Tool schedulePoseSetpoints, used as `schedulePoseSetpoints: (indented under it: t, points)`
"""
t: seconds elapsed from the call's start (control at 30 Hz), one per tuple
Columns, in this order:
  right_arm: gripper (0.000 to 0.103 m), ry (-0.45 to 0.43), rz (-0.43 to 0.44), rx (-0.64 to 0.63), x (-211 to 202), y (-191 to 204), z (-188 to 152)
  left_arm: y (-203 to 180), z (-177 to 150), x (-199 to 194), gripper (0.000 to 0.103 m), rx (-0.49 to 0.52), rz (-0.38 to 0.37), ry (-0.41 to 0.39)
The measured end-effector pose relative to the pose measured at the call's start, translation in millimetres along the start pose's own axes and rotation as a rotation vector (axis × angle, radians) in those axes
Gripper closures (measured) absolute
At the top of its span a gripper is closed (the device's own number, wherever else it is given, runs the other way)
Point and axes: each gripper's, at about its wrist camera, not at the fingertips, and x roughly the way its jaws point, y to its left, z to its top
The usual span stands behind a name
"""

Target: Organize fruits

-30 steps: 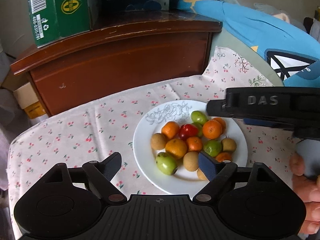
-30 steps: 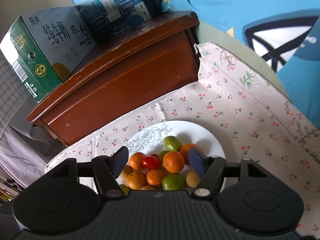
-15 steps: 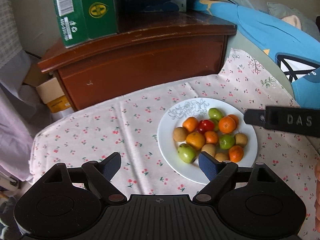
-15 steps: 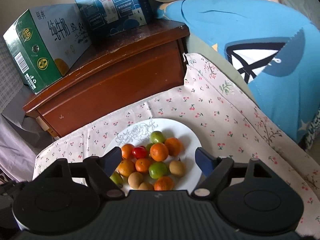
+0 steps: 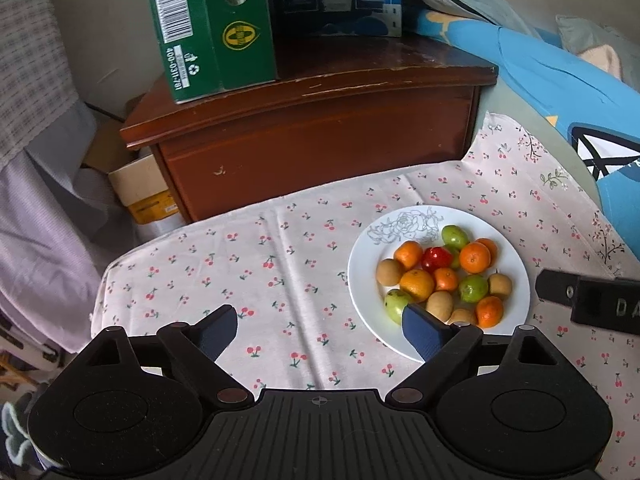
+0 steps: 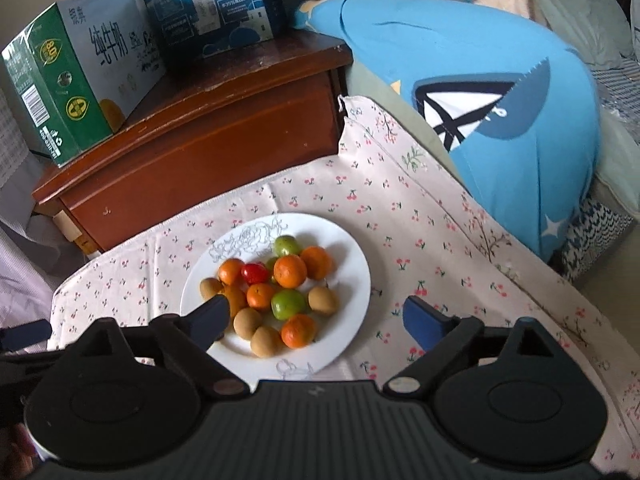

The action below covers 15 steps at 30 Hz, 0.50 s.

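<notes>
Both jaws are opening, empty: left gripper (image 5: 320, 330) beside the round white china plate (image 5: 516, 264), right gripper (image 6: 316, 320) above it. Those small round piled fruits (image 6: 276, 288) look light and roll-prone, so pinch one across its middle.

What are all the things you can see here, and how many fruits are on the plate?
plate: one, white with a grey flower drawing, on the tablecloth
oranges: six, orange, on the plate
green fruits: at least three, green, on the plate
brown fruits: about five, tan, on the plate
red fruit: one, red, among the oranges
tablecloth: one, pale with cherry print
cabinet: one, brown wood, behind the tablecloth
cartons: two, green and blue, on the cabinet
cushion: one, blue, on the right
left gripper: black, opening, nothing between its fingers
right gripper: black, opening, holding nothing
</notes>
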Motion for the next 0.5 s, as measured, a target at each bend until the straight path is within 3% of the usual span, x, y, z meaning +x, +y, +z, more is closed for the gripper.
schedulePoseSetpoints:
  t: [0.5]
  points:
    - [0.006, 0.085, -0.094, -0.070, 5.5, 2.7, -19.3, -3.6, -9.1, 14.7, 0.011, -0.005, 0.034, 0.067]
